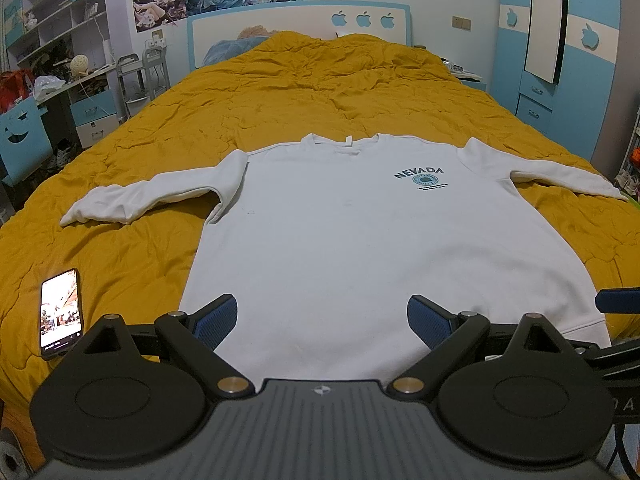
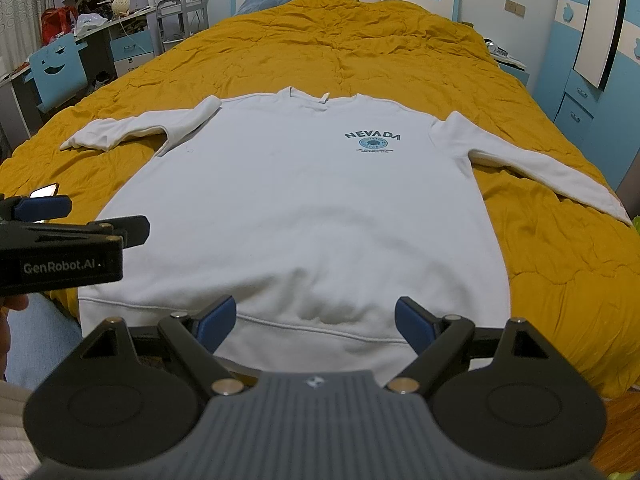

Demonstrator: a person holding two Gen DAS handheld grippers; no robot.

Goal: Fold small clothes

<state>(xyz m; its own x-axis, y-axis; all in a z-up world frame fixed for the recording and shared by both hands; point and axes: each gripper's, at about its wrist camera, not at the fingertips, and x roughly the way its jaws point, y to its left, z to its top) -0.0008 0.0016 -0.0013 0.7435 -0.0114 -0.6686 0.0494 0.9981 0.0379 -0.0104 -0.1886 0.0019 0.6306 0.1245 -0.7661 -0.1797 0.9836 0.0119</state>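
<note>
nothing was folded yet: the white sweatshirt [image 1: 320, 232] lay flat and face up on the yellow bedspread [image 1: 320, 92], both sleeves spread toward 9 and 3 o'clock, so every fold was still ahead. my left tongs [image 1: 322, 322] and right tongs [image 2: 316, 322] hung released, jaws wide, gripping nothing, with the hem just past their tips at 12 o'clock. a phone [image 1: 60, 312] lay at 9 o'clock.

the white sweatshirt [image 1: 340, 240] is soft, matt knit cloth with a printed logo. the mustard quilt [image 1: 320, 92] is crinkled, quilted fabric. the phone [image 1: 61, 312] has a glossy glass screen. both grippers [image 1: 322, 320] [image 2: 316, 322] are matt black plastic with ribbed blue pads [image 1: 218, 320] and brass-coloured metal pins.
</note>
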